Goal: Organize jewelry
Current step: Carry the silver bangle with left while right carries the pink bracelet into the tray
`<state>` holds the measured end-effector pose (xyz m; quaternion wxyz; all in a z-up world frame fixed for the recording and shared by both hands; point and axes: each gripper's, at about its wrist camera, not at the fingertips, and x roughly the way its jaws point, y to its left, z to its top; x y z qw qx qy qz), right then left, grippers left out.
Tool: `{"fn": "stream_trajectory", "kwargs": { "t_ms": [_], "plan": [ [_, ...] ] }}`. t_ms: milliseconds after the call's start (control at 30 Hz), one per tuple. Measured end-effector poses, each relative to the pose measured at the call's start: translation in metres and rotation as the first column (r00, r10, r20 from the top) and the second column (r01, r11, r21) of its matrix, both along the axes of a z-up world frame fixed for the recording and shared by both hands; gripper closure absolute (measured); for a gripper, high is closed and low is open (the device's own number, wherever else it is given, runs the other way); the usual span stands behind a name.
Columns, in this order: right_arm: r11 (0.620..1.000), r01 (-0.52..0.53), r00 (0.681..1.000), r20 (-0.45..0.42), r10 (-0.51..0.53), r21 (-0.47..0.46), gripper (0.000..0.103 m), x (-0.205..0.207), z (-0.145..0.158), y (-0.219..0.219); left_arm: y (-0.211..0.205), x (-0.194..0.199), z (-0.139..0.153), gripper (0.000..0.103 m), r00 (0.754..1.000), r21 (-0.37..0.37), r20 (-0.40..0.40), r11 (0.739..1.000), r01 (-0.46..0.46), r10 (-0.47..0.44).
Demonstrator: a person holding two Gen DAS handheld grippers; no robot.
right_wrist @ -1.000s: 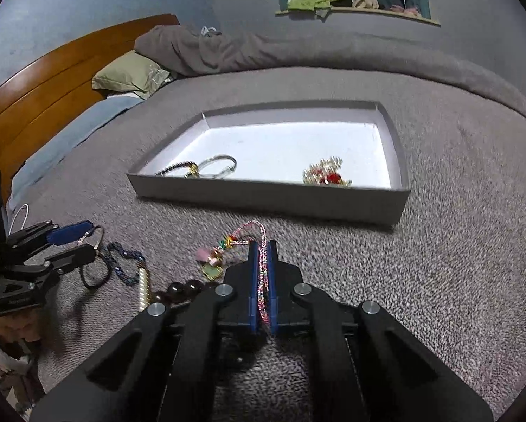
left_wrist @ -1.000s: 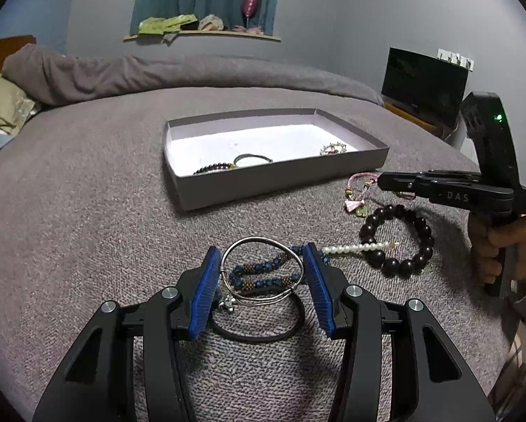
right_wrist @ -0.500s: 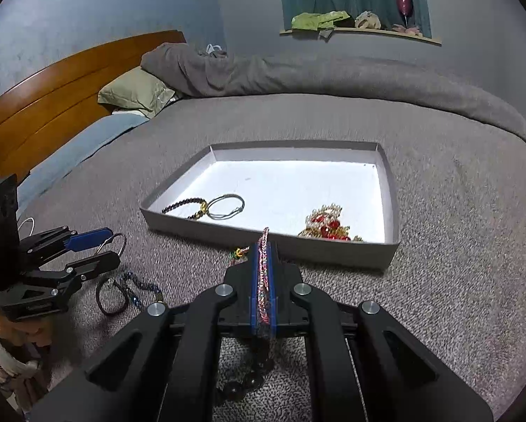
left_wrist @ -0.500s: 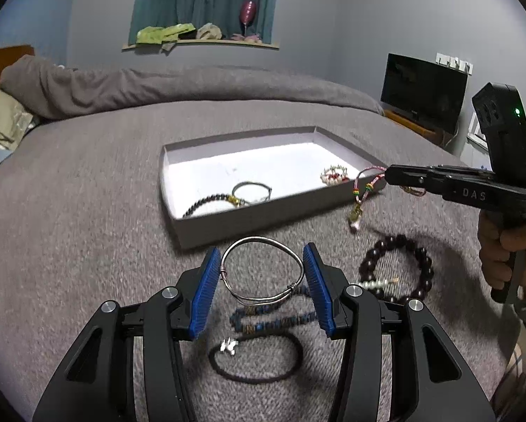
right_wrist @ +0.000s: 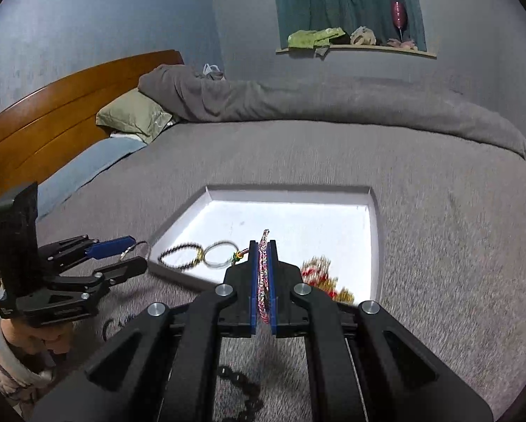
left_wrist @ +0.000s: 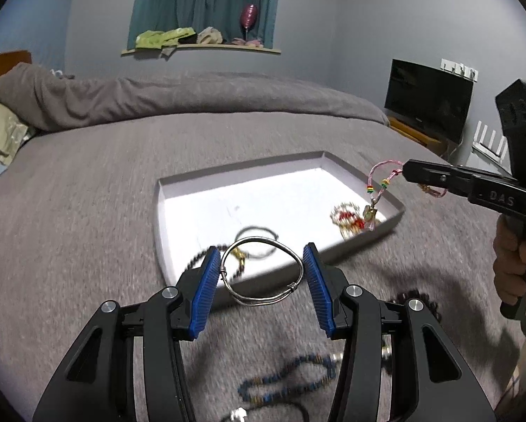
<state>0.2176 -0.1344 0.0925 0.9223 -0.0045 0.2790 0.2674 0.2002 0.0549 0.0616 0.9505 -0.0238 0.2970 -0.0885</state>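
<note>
While both grippers hang above the grey bed (left_wrist: 87, 218), each carries a bracelet toward the tray (left_wrist: 164, 239).
Left wrist view: the left gripper (left_wrist: 261, 281) has its jaws half-wide, pressed on a silver bangle (left_wrist: 263, 274) over the tray's near wall; a blue beaded bracelet (left_wrist: 284, 383) lies below. Right wrist view: the right gripper (right_wrist: 263, 281) has its jaws clamped tight on a pink woven bracelet (right_wrist: 262, 281) above the tray's near edge.
</note>
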Motion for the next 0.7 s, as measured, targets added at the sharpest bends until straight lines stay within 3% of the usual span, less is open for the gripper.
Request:
{"fn": "stream_trajectory", "kwargs": {
  "t_ms": [300, 700],
  "plan": [
    [1.000, 0.028, 1.000, -0.014, -0.028, -0.009, 0.098, 0.037, 0.003, 0.007, 0.007, 0.042, -0.002, 0.053, 0.999, -0.014, -0.035, 1.000, -0.025, 0.024],
    [0.993, 0.077, 0.993, -0.079, -0.085, -0.091, 0.098, 0.082, -0.035, 0.018, 0.014, 0.091, -0.028, 0.053, 0.989, -0.043, -0.142, 0.998, -0.054, 0.048]
  ]
}}
